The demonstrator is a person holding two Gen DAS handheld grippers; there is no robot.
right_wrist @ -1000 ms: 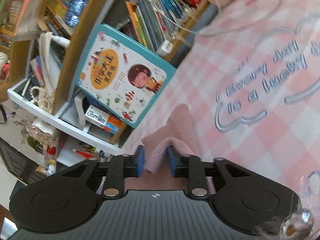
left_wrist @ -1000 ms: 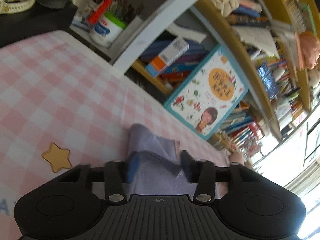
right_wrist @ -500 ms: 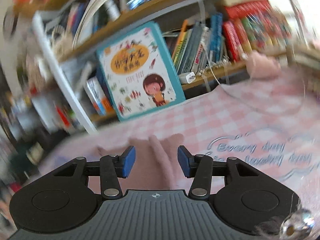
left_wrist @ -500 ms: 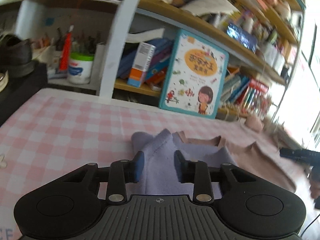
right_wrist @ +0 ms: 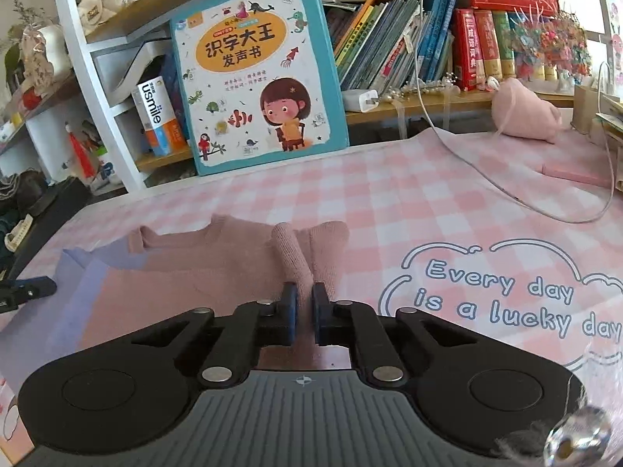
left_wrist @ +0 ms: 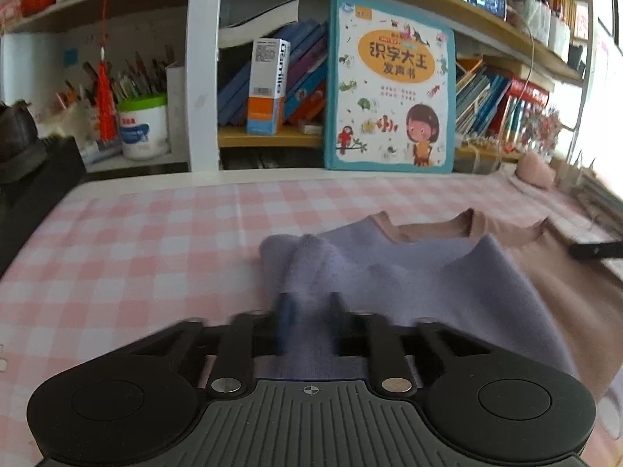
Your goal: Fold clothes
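A: What lies on the desk point(right_wrist: 447, 210), and which way does it run?

B: One garment point(right_wrist: 187, 272), pink on one half and lilac on the other, lies flat on the pink checked cloth. Its long axis runs left to right, parallel to the bookshelf point(right_wrist: 389, 111) behind. The collar edge points toward the shelf.

A: What are the two claws doing?

B: The right claw point(right_wrist: 305, 303) is pinched tight on a raised ridge of the pink end. The left claw point(left_wrist: 307, 311) straddles a bunched fold of the lilac end point(left_wrist: 389, 280); motion blur hides whether it grips, so I cannot tell.

A: What else is there?

B: One large picture book point(right_wrist: 257, 74) with a cartoon girl stands upright at the desk's back edge. One white cable point(right_wrist: 486, 179) trails across the cloth. One pink plush toy point(right_wrist: 521, 111) sits near the shelf on the right.
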